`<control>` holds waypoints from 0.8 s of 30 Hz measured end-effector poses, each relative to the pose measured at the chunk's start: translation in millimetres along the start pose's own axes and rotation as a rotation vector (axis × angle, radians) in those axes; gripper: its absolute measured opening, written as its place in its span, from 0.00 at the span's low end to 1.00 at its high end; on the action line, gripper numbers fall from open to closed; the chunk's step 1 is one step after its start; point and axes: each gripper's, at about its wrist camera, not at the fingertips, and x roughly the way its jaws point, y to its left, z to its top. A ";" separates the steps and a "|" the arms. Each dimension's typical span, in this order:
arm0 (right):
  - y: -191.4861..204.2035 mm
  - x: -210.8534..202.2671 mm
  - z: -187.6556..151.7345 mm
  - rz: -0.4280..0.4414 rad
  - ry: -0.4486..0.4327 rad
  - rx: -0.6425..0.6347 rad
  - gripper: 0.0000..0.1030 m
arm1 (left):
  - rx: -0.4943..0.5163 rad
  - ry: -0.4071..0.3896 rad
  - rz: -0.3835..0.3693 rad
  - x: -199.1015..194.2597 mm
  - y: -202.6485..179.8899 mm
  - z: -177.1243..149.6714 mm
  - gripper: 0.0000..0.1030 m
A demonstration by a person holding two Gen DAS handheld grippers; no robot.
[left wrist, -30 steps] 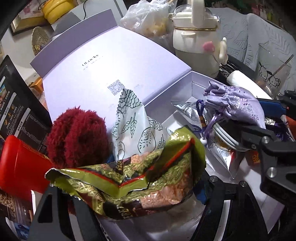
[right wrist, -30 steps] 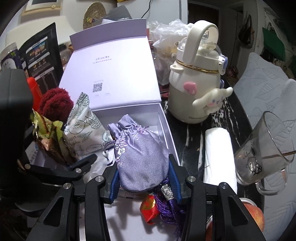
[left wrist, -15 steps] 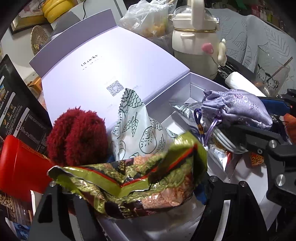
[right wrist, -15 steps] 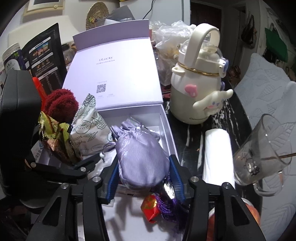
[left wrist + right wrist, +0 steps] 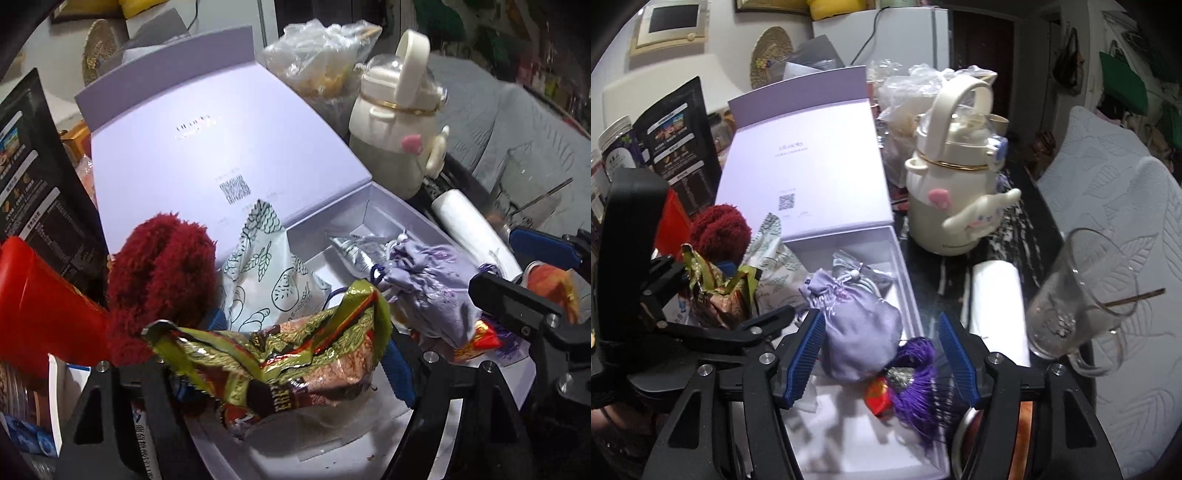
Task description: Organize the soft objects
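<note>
Lilac pouch lies loose between spread right fingers.

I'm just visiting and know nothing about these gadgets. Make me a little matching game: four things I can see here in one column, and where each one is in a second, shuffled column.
Things:
1. lavender pouch
2. green-gold snack packet
3. glass mug
4. white roll

Places:
A. clamped in the left gripper
B. lying inside the open box, between the right gripper's spread fingers
C. far right, with a thin stick inside
D. on the dark tabletop between box and mug

Pairs: 1-B, 2-A, 3-C, 4-D
</note>
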 end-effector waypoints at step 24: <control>21.1 -112.0 15.1 -0.003 -0.201 -0.032 0.62 | -0.064 -0.288 0.011 -137.2 12.3 7.3 0.77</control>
